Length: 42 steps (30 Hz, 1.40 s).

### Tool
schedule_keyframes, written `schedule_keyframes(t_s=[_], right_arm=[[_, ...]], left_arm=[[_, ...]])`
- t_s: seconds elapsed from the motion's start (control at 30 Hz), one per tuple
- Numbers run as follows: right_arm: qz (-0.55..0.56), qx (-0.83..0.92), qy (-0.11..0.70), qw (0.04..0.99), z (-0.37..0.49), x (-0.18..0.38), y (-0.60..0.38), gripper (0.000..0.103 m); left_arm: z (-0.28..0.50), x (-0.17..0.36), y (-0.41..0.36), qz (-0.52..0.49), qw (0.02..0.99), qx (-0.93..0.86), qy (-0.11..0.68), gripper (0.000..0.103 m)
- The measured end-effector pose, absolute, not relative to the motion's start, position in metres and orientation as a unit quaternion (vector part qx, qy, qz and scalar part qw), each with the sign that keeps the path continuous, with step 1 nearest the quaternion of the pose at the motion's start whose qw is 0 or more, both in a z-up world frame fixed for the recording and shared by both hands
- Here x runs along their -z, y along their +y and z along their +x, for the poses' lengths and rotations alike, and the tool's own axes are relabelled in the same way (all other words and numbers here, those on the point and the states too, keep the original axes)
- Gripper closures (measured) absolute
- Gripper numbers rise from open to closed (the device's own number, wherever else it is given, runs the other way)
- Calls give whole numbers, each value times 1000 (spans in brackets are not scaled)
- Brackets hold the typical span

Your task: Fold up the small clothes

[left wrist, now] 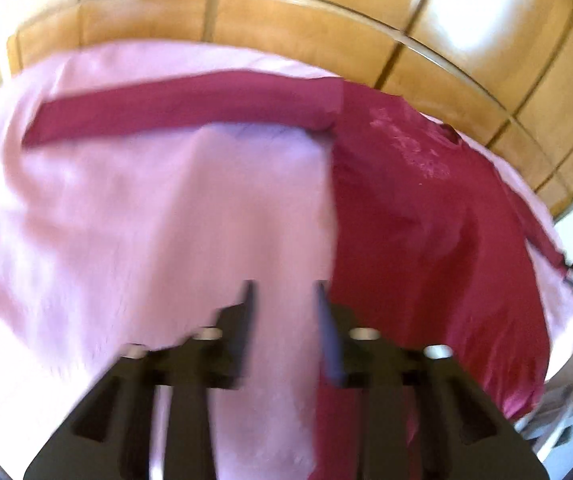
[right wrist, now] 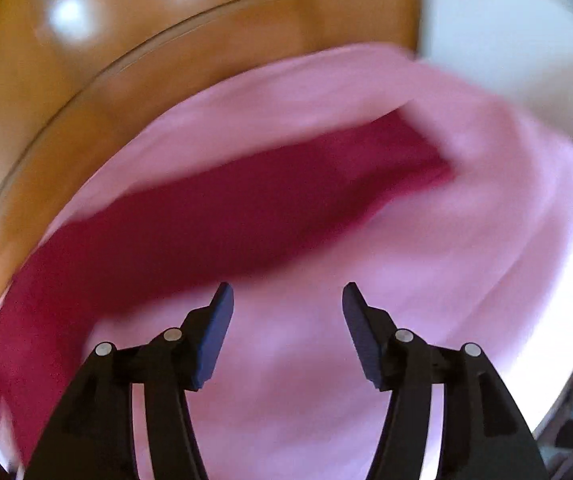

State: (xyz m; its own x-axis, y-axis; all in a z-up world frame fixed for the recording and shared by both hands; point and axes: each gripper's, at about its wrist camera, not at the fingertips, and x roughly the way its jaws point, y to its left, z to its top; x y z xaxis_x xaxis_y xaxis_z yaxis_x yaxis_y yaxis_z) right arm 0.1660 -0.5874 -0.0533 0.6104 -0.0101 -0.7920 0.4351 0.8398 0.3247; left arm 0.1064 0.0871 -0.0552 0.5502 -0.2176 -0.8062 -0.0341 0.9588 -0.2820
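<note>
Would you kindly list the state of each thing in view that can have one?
Red shirt: lying flat on the pink cloth, unfolded.
Sleeve: stretched straight out sideways.
Pink cloth: spread out, slightly wrinkled.
Left claw: open, empty, beside the shirt's edge.
Right claw: open, empty.

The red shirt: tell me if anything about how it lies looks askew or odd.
Nothing looks damaged. The red shirt lies flat on the pink sheet, one long sleeve stretched straight out sideways, not yet folded in. The left gripper and the right gripper are both open and hold nothing.
</note>
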Motion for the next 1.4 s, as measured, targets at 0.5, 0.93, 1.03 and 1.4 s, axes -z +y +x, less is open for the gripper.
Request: schedule_keyframes(t_s=[0.5, 0.93, 1.03, 1.4], right_arm=[[183, -140, 528, 817, 65, 86, -372, 90], [110, -105, 529, 835, 34, 59, -389, 94], [105, -93, 549, 824, 35, 85, -386, 93], [69, -97, 464, 878, 71, 36, -365, 35]], left_arm=[[87, 84, 83, -212, 823, 194, 490, 67], [58, 70, 76, -150, 815, 248, 502, 101], [55, 88, 73, -155, 801, 238, 527, 101], [98, 30, 62, -108, 878, 193, 424, 100]])
